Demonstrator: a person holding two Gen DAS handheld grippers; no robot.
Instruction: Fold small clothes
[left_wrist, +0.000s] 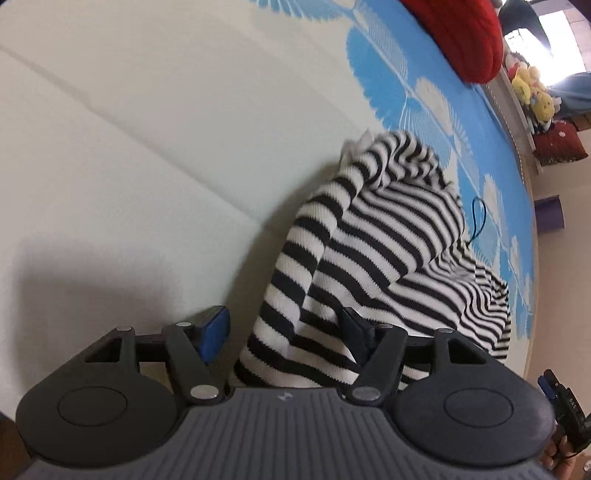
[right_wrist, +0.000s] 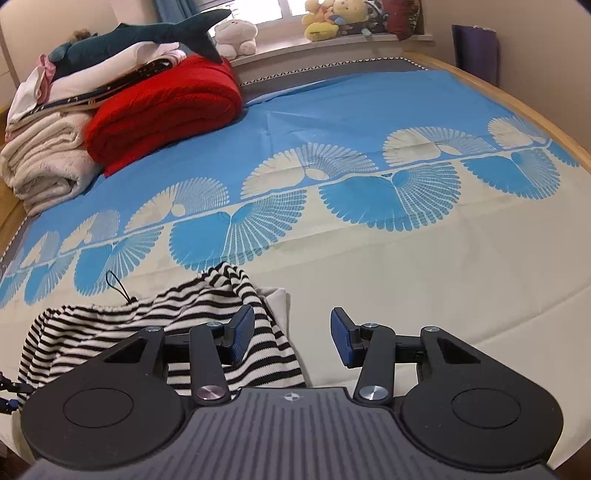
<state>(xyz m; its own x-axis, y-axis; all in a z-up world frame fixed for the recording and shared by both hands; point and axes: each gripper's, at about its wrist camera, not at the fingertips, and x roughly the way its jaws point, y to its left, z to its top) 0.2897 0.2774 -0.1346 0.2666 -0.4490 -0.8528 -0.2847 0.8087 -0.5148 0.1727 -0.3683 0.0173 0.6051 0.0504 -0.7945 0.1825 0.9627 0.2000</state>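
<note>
Lying crumpled on the bed sheet (right_wrist: 406, 258), the striped garment (left_wrist: 388, 258) is sitting partly under both tools. Seen from the left wrist, the left tool (left_wrist: 286, 328) is standing released, its jaws spread wide, with a fold of the black-and-white knit lying in the gap between them; the right-hand pad is resting against or just over the cloth (which of the two I cannot tell), while the left-hand pad is hanging over bare cream sheet, apart from the fabric. Seen from the right wrist, the right tool (right_wrist: 291, 338) is also standing open and gripping nothing: its left finger (right_wrist: 242, 332) is hovering over the edge of the striped garment, and its right finger is hanging above plain sheet just beside the cloth. A thin black cord loop (right_wrist: 116, 284) is lying on the sheet at the garment's far edge. Well apart, at the far corner of the bed, a folded red blanket (right_wrist: 166, 107) is leaning against a stack of pale bedding (right_wrist: 44, 158) with a plush shark (right_wrist: 147, 37) on top, and soft toys (right_wrist: 332, 18) are sitting on the windowsill.
</note>
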